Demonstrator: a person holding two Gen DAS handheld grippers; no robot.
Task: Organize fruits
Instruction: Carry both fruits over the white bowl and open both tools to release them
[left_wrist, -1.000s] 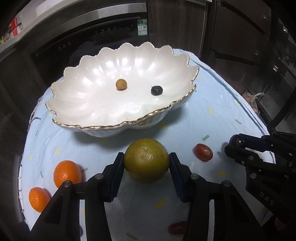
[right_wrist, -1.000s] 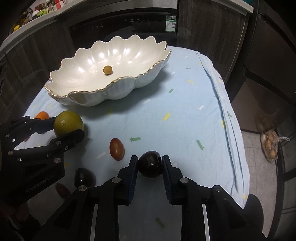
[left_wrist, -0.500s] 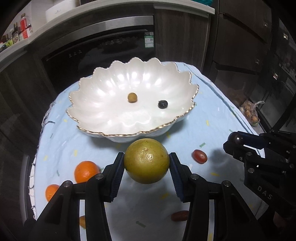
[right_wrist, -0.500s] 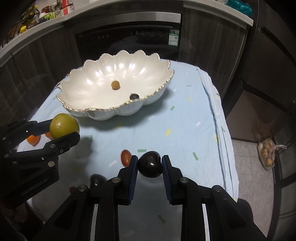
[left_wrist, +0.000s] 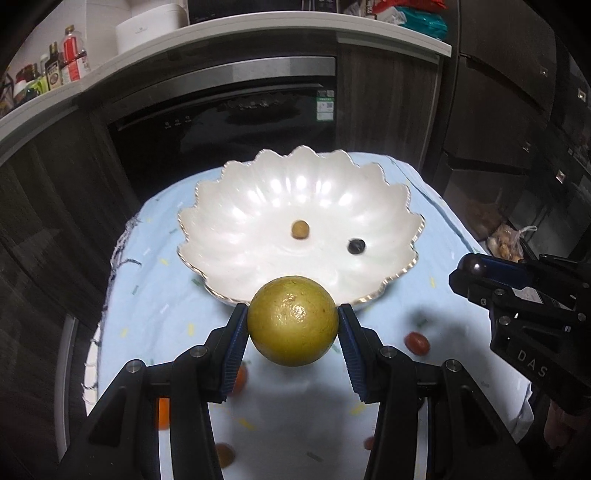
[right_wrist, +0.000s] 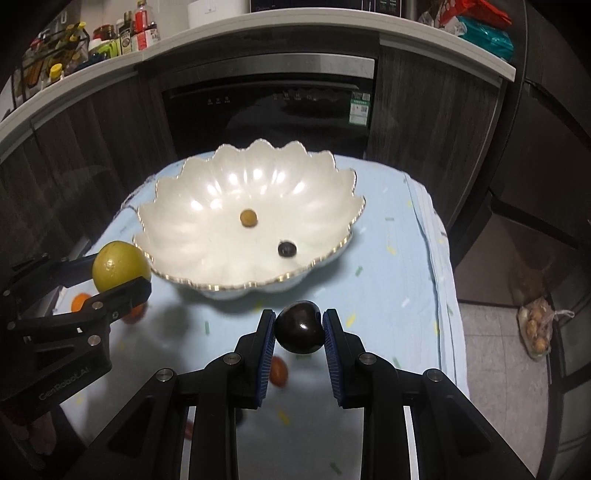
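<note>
The left tool (left_wrist: 293, 323) grips a green orange (left_wrist: 293, 320) at lower centre, overlapping the bowl (left_wrist: 258, 206) rim. The right tool (right_wrist: 299, 328) pinches a dark plum (right_wrist: 300, 327) below the bowl (right_wrist: 207, 206), which holds two small fruits mid-frame.

"DAS" on right tool (left_wrist: 463, 266); "CenRobot.AI" on left tool (right_wrist: 122, 275)
</note>
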